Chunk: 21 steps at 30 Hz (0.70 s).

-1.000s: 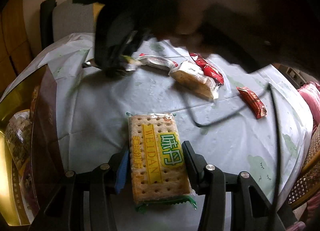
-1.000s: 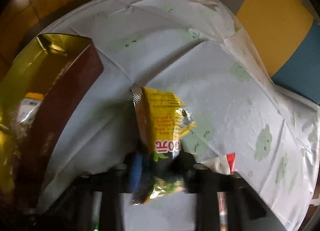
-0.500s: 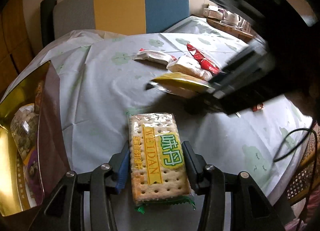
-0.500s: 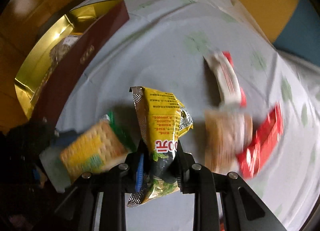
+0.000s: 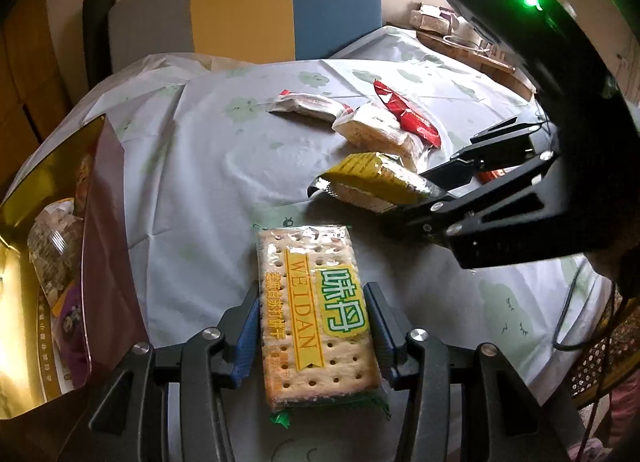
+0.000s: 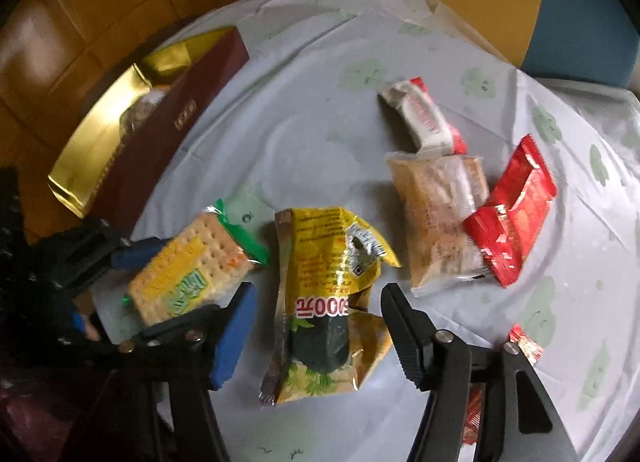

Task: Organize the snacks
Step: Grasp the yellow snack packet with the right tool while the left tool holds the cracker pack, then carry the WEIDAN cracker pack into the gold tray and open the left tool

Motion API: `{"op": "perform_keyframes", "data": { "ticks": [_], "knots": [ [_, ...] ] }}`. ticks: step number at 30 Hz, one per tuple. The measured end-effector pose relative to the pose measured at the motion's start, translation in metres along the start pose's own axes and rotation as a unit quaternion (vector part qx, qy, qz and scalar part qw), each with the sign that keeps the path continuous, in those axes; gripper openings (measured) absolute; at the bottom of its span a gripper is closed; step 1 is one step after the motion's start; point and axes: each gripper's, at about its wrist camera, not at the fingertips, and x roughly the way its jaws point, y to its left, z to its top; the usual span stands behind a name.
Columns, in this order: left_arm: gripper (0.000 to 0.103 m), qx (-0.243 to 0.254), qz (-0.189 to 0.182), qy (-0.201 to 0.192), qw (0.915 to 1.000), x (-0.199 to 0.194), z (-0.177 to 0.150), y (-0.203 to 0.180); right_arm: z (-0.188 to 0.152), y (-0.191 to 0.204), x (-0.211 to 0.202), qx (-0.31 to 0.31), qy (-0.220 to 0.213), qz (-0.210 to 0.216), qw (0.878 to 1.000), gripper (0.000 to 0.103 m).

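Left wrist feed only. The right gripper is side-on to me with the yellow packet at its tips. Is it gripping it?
Observer: No. The right wrist view shows the right gripper has just been opening. Both pads stand clear of the yellow packet, which sits loose between them.
Operator: Anything hidden behind that gripper?
Observer: Yes, a small red wrapper lies on the tablecloth, just outside the gripper's plain black finger.
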Motion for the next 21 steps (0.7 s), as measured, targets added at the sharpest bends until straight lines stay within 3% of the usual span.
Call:
{"op": "perform_keyframes", "data": {
  "ticks": [1, 8, 21],
  "knots": [
    [0.049, 0.001, 0.001, 0.001, 1.0000, -0.001, 0.000, -0.001, -0.001, 0.005, 0.005, -0.008, 0.000, -0.019, 1.000, 0.037],
    [0.049, -0.009, -0.007, -0.005, 0.9999, -0.012, 0.005, 0.000, -0.008, -0.007, 0.004, 0.000, -0.006, -0.003, 1.000, 0.037],
    [0.049, -0.033, -0.009, -0.027, 0.9990, -0.042, 0.011, 0.015, -0.014, 0.013, 0.010, -0.032, -0.011, -0.030, 0.999, 0.039]
  ]
}}
